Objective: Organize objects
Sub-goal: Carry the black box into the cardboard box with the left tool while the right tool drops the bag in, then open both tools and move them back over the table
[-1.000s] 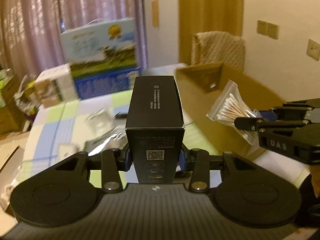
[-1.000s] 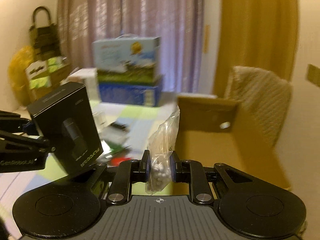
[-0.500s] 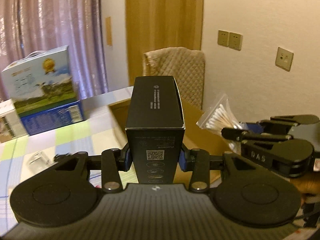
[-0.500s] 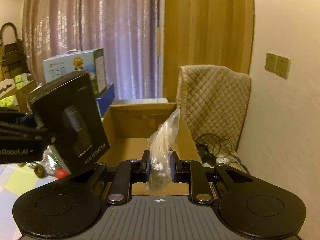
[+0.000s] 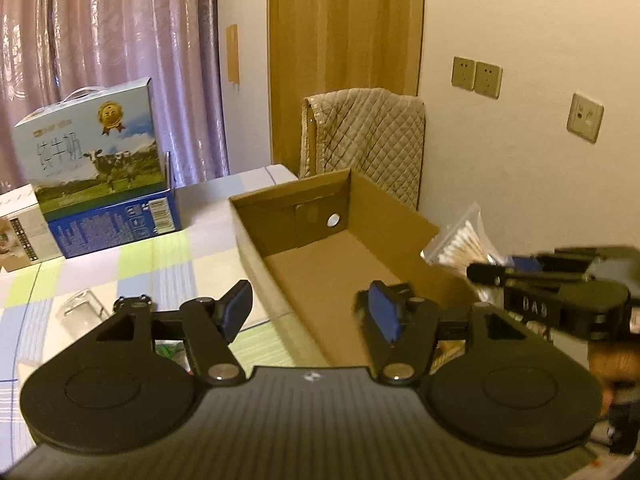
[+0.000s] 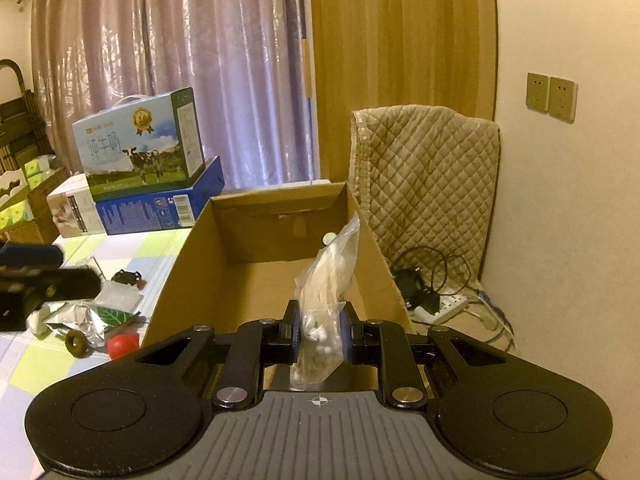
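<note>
Gone from between the fingers of the left gripper (image 5: 310,312): the black carton held there a second ago, upright and clamped, no longer in either view. Most likely dropped into the open cardboard box (image 5: 400,216) directly ahead and below, though hidden under the gripper body, so cannot say for certain where it landed. Left fingers (image 5: 236,310) opening at this moment, spread about halfway, nothing between them, only bare box floor and the checked cloth of the surface (image 5: 132,268) showing through the gap. Means one object apparently put away and the left side free for another pick. Right gripper (image 6: 319,330) unchanged in its grasp: fingers clenched nearly shut on the lower part of a clear bag of cotton swabs (image 6: 330,268), bag standing up above the near end of the box, not yet released. Seen from the left view, same bag (image 5: 466,242) hanging over the box's right wall. Loose items left on the cloth beside the box, among them a foil packet (image 6: 80,318) and a small red ball (image 6: 122,344).
</note>
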### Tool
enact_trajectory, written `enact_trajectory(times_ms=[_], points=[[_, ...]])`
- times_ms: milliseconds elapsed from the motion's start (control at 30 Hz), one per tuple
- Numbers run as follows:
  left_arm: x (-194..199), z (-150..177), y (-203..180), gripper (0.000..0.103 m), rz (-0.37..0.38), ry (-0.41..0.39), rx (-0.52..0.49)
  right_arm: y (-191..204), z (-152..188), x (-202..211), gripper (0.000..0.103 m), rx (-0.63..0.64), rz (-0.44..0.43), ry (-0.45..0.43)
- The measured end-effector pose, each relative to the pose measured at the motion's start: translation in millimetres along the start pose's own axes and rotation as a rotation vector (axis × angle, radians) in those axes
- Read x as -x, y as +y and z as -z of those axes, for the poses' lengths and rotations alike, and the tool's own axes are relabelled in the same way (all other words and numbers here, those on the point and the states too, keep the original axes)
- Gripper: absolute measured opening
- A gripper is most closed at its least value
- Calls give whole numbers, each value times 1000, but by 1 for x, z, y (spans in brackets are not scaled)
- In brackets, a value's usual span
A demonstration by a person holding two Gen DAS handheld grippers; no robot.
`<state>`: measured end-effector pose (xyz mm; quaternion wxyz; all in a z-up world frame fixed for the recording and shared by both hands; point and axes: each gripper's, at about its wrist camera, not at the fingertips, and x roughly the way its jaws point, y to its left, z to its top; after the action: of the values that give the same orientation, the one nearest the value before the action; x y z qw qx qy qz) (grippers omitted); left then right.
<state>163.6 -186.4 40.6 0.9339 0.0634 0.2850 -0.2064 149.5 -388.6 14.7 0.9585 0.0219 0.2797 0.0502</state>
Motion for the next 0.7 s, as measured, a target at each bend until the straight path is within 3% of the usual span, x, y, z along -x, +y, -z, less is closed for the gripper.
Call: enact_trajectory(times_ms=[133,267,300,567,700], points=[[8,10,10,60,-20,10,4,-3,-4,-10,17,-17,-15,-18],[12,18,21,60,-36,23,19,-13,-7,-13,48,-75,-13,-18],[14,21,24,60,-42,25,22,-15,-7,-11,50,-87,-6,-24],[29,45,60,66,-103,60,73,-13,-7,8,51,-119,13,2],[45,57,80,74,-139,67,102,3,-10,25,51,-106,-17,-19]])
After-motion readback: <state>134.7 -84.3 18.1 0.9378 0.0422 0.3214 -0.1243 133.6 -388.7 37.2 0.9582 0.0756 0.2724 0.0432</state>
